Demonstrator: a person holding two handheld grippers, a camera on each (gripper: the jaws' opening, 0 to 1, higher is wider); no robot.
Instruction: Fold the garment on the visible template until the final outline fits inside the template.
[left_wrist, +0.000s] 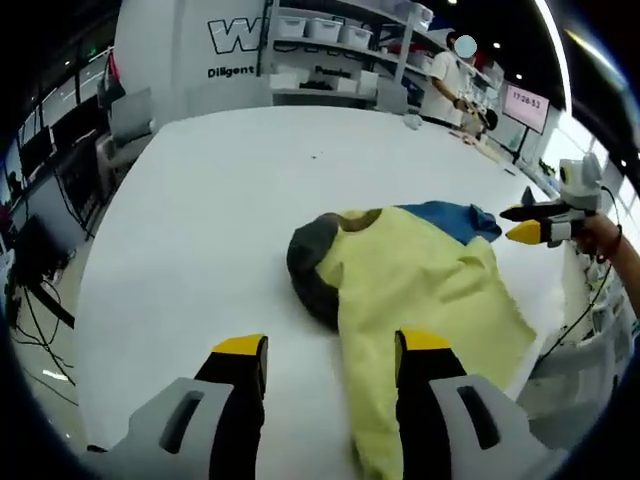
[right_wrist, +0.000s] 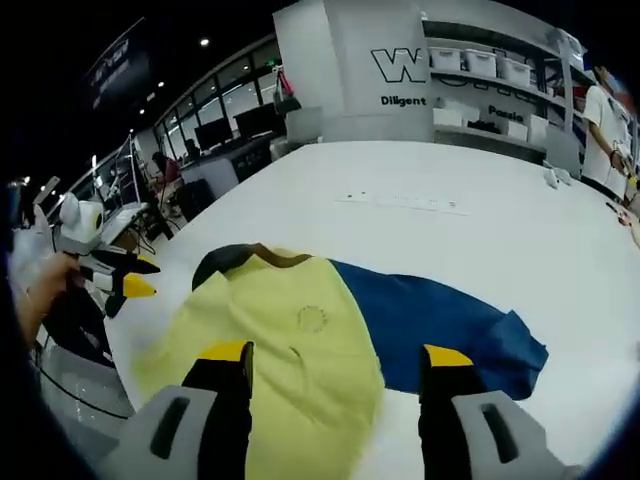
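My left gripper (left_wrist: 330, 362) hangs over the white tabletop (left_wrist: 220, 200) with its yellow-tipped jaws spread apart and nothing between them; the right-hand jaw sits over the near hem of the garment (left_wrist: 420, 290), though I cannot tell whether it touches the cloth. The garment lies toward the tabletop's right edge in the left gripper view, a pale yellow body with a dark hood (left_wrist: 310, 262) bunched at its left end and a blue part (left_wrist: 450, 218) showing beyond the yellow. My right gripper (right_wrist: 338, 362) is also wide open and holds nothing, poised just above the same garment (right_wrist: 290, 340); from this side the yellow panel lies folded over the blue one (right_wrist: 440, 320), and the blue spreads out flat to the right on the tabletop (right_wrist: 450, 230). Each gripper appears in the other's view at the tabletop's edge, held in my hand (right_wrist: 40, 290). Beyond the far edge, shelves with white bins (right_wrist: 480, 62) line the wall.
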